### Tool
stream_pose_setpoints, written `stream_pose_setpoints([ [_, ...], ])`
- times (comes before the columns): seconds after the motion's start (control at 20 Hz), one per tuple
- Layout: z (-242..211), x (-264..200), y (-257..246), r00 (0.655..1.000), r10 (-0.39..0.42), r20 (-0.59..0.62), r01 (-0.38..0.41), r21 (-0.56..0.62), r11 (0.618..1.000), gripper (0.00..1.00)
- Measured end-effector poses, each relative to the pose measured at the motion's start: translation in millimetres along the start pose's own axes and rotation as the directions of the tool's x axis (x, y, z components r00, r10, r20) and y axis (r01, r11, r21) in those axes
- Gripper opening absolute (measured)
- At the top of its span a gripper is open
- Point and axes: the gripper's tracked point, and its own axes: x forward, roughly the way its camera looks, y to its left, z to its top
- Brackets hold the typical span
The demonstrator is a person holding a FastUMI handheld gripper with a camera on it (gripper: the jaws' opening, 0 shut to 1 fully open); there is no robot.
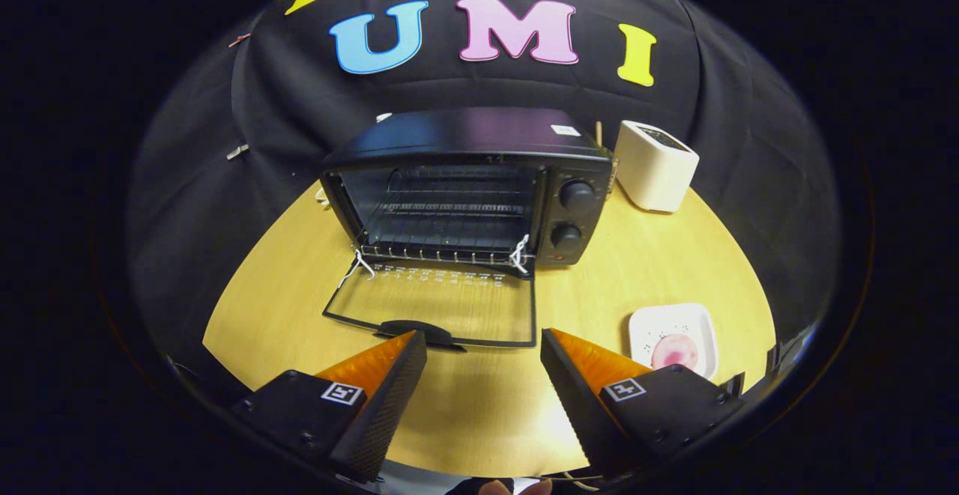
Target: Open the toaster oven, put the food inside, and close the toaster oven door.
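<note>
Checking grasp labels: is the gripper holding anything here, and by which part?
Nothing is held. The gripper is open, its fingers apart over bare table, just short of the handle of the open oven door.

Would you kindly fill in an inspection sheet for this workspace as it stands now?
Surface: light wooden table, bare between the gripper's fingers.
Job's things: toaster oven with its door folded down flat, rack inside bare; pink food on a white plate beside the right finger.
Clutter: white box-shaped appliance next to the oven.
Grippers: gripper open, holding nothing, just short of the door handle.
Cables: nothing seen.
Surroundings: black cloth wall.
</note>
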Motion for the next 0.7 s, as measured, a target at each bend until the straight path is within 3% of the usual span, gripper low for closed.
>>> stream_pose_setpoints([
  [0.3, 25, -31, -97, 0.999, -0.033, 0.043, 0.033, 0.010, 0.999, 1.00],
  [0.7, 14, -40, -229, 0.996, -0.064, -0.065, 0.069, 0.080, 0.994, 1.00],
])
